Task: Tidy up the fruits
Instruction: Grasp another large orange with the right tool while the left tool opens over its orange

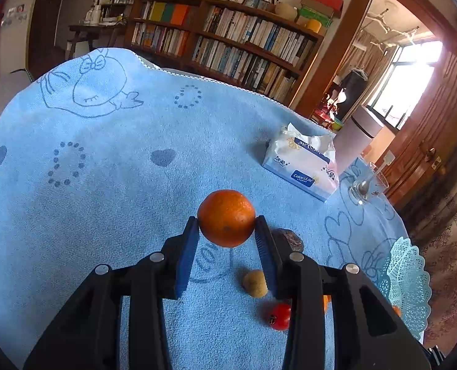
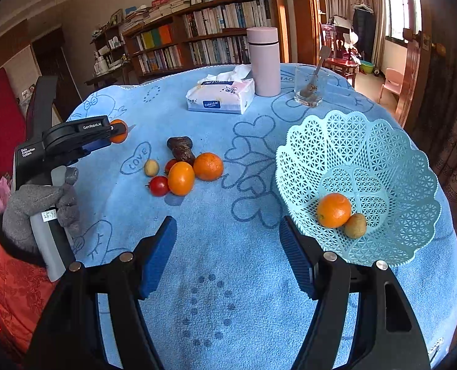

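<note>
Orange (image 1: 226, 218) sits clamped between the blue pads of the left gripper (image 1: 227, 229), lifted clear of the blue cloth (image 1: 105, 185); its shadow falls on the cloth below. The pads press on opposite sides at about its widest part, so the hold looks centred. Judgement: firm fruit with a thick, slightly waxy rind, moderate in weight, round enough to roll or squirt out if squeezed off-centre; a grip across the middle with modest force should do.

Right gripper (image 2: 228, 252) hangs with jaws apart and nothing between them, above bare cloth just beside the basket (image 2: 392, 141). The basket is thin lattice plastic, probably light and liable to slide if nudged; it holds another orange (image 2: 334, 210) touching a small brown fruit (image 2: 355, 225).

Loose pile left on the cloth: two oranges, two tomatoes (image 2: 159, 186), a small yellowish fruit (image 2: 151, 167), a dark wrinkled piece (image 2: 182, 149). Tomatoes are likely soft-skinned and need a gentler squeeze.
</note>
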`<state>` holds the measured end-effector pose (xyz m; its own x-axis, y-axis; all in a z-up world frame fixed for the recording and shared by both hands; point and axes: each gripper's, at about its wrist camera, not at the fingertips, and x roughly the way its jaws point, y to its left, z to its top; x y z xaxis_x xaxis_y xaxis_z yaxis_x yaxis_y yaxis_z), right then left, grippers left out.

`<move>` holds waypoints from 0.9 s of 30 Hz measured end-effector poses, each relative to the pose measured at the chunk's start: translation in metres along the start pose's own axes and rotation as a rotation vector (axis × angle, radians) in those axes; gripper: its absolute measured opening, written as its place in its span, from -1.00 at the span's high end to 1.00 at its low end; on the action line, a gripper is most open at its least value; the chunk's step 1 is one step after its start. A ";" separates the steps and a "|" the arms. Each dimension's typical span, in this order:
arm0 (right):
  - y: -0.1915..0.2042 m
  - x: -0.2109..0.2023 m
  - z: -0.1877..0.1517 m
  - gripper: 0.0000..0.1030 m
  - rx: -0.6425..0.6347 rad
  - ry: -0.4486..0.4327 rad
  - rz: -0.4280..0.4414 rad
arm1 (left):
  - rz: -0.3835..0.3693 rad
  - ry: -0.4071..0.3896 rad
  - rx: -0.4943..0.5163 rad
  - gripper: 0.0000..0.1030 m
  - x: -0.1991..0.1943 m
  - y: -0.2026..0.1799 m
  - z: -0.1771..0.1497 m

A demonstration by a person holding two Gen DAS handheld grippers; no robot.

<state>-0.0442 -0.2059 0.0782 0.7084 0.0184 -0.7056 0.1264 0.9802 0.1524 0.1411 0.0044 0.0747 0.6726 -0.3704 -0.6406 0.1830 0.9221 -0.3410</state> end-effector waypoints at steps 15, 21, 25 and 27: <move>0.033 0.103 0.039 -0.19 0.114 0.163 0.120 | 0.028 -0.050 -0.035 0.26 -0.007 0.014 0.004; 0.034 0.126 0.048 -0.08 0.147 0.185 0.121 | 0.033 -0.021 -0.072 0.25 0.000 0.029 0.005; 0.031 0.135 0.050 -0.02 0.167 0.190 0.129 | 0.027 0.019 -0.080 -0.03 0.006 0.033 0.003; 0.030 0.137 0.052 0.04 0.168 0.190 0.132 | 0.024 0.033 -0.079 -0.15 0.008 0.034 0.003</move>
<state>0.0928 -0.1844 0.0217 0.5858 0.1955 -0.7865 0.1663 0.9208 0.3528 0.1547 0.0327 0.0601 0.6517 -0.3533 -0.6712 0.1091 0.9194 -0.3780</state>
